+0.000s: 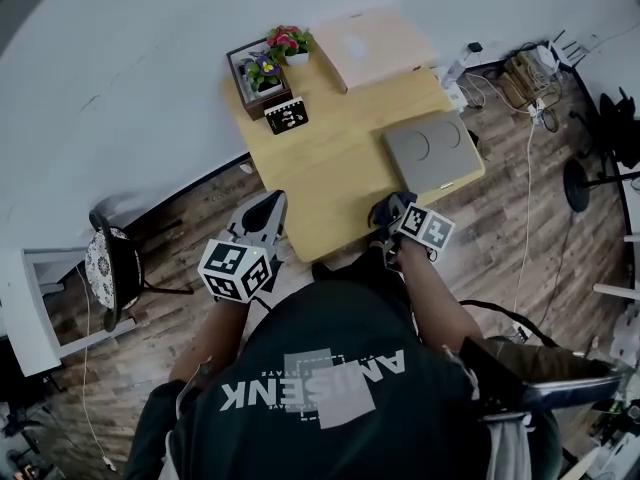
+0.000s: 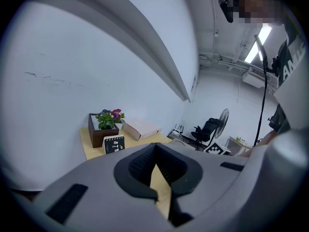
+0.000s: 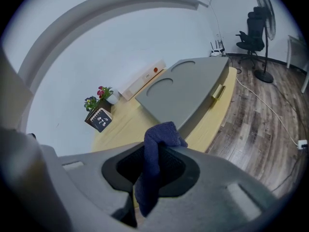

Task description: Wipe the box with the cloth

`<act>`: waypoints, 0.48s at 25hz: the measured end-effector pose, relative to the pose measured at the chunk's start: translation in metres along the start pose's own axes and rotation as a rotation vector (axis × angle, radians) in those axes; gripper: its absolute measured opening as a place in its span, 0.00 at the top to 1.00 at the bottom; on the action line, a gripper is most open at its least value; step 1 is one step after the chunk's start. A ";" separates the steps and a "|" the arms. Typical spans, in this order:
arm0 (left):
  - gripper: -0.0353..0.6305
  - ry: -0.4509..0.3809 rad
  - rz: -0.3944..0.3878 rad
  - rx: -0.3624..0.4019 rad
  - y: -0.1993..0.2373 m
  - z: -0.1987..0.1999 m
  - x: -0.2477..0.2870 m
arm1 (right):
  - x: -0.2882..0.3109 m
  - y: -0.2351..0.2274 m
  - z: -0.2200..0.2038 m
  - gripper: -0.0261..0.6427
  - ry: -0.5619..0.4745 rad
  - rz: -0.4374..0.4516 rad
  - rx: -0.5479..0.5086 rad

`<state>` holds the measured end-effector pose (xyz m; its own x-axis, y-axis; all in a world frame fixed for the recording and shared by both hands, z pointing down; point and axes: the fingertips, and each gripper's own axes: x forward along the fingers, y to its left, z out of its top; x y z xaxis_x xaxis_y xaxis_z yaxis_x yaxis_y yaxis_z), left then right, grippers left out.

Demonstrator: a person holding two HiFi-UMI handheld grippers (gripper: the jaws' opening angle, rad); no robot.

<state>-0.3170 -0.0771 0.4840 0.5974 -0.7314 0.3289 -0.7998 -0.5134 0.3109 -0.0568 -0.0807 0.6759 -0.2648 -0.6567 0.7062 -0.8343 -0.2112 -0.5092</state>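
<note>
Your right claw (image 3: 155, 146) is clenched on the dark blue cloth (image 3: 150, 178), which bunches up above the jaws and hangs down below them. In the head view this claw sits lower centre, at the near edge of the desk (image 1: 320, 193), just beside the near corner of the grey box (image 1: 432, 156). You can't tell if the cloth touches the box. The grey box lies flat on the right part of the desk, two round hollows in its top. Your left claw (image 2: 155, 153) is closed, tips meeting, nothing in it, at the desk's near left edge. At the desk's far end, upper centre of the frame, are a pale box (image 1: 372, 48), flowers (image 1: 272, 58) in a brown crate (image 1: 262, 103) and a black card (image 1: 287, 116) leaning in front
</note>
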 end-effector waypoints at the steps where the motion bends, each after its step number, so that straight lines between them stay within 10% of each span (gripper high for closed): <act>1: 0.95 0.001 0.000 0.000 0.001 0.000 0.000 | 0.001 0.000 0.000 0.86 0.001 -0.003 0.007; 12: 0.95 -0.021 0.017 -0.009 0.006 0.008 -0.003 | 0.013 0.002 0.004 0.86 -0.016 -0.035 -0.022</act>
<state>-0.3239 -0.0811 0.4778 0.5826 -0.7489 0.3158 -0.8091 -0.4972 0.3133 -0.0601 -0.0923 0.6816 -0.2282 -0.6605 0.7153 -0.8533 -0.2181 -0.4736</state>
